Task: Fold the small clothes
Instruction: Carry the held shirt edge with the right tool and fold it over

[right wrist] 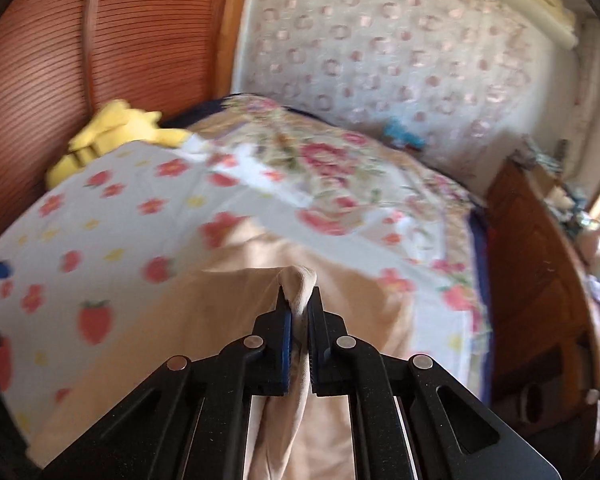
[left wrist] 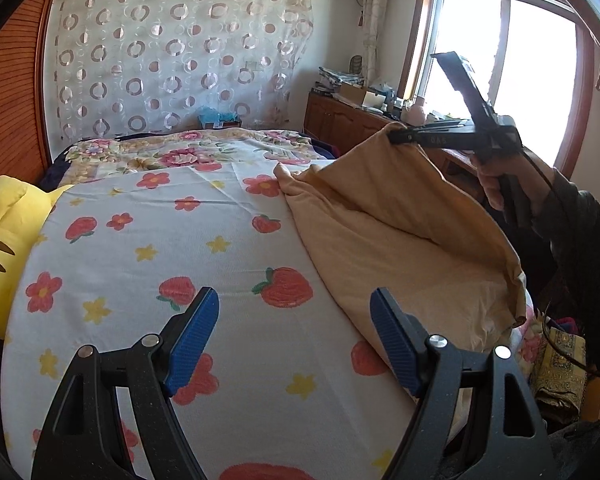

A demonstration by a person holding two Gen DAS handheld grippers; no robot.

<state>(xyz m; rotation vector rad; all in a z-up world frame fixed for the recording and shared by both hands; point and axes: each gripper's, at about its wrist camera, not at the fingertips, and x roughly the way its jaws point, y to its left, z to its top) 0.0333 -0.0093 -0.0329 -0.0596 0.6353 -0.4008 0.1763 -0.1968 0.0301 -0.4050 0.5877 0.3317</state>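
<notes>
So, from where I stand, left to right:

Yellow plush toy (left wrist: 4,240): lies at the left edge of the bed, against the wooden slatted panel (left wrist: 8,100); partly under the sheet's edge.

Bed sheet (left wrist: 160,240): white, printed with strawberries and small flowers; spread flat over the bed; a floral quilt (left wrist: 172,152) lies beyond it toward the circle-patterned curtain (left wrist: 172,52).

Left gripper (left wrist: 294,340): hangs over the sheet with its blue-padded fingers (left wrist: 194,336) spread wide; nothing between them; the right pad sits at the near edge of the cloth, contact unclear.

Tan garment (left wrist: 388,232): on the right half of the bed; its far corner is raised off the sheet, the rest drapes down to the mattress edge.

Right gripper (left wrist: 396,136): fingers pinched tight on a bunched fold of the tan garment; held up in a person's hand (left wrist: 496,176), dark sleeve (left wrist: 580,232) behind.

Window (left wrist: 500,64): bright, above a cluttered wooden cabinet (left wrist: 340,116).
</notes>
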